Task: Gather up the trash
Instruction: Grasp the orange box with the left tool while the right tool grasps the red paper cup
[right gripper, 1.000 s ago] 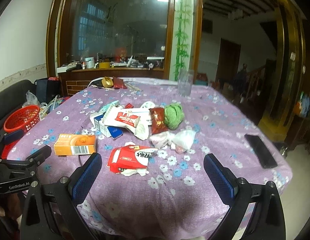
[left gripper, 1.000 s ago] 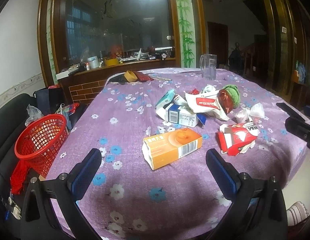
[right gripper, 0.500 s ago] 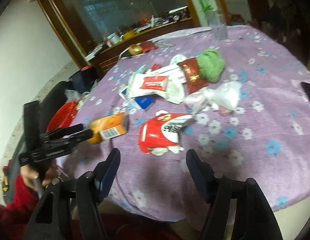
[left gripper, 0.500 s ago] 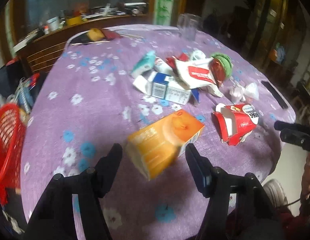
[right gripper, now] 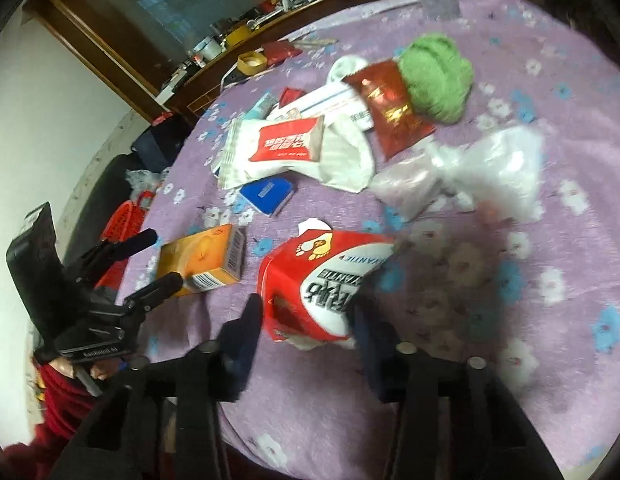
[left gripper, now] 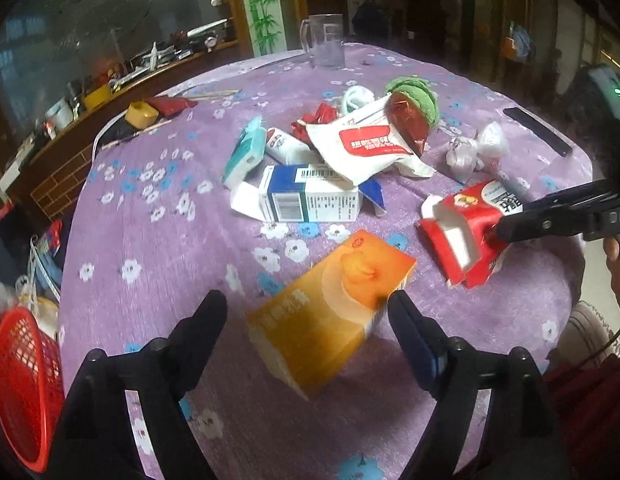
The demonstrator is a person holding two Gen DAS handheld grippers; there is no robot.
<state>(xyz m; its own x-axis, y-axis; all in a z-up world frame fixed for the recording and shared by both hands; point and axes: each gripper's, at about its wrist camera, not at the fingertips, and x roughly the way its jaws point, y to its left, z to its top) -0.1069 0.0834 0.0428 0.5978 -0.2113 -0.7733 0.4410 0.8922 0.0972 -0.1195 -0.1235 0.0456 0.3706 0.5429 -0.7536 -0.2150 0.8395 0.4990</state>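
Orange carton (left gripper: 330,312) between left jaws

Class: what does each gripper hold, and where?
Left gripper, just opening, straddles orange box, no grip. Right gripper, just closing around near end of red carton; grip cannot be told.

Littered floral purple tablecloth (left gripper: 158,248)

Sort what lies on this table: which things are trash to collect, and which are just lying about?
Trash to collect: orange carton, red carton, blue-and-white box, white wrapper, red basket for it.
Lying about: glass mug, phone, green cloth.
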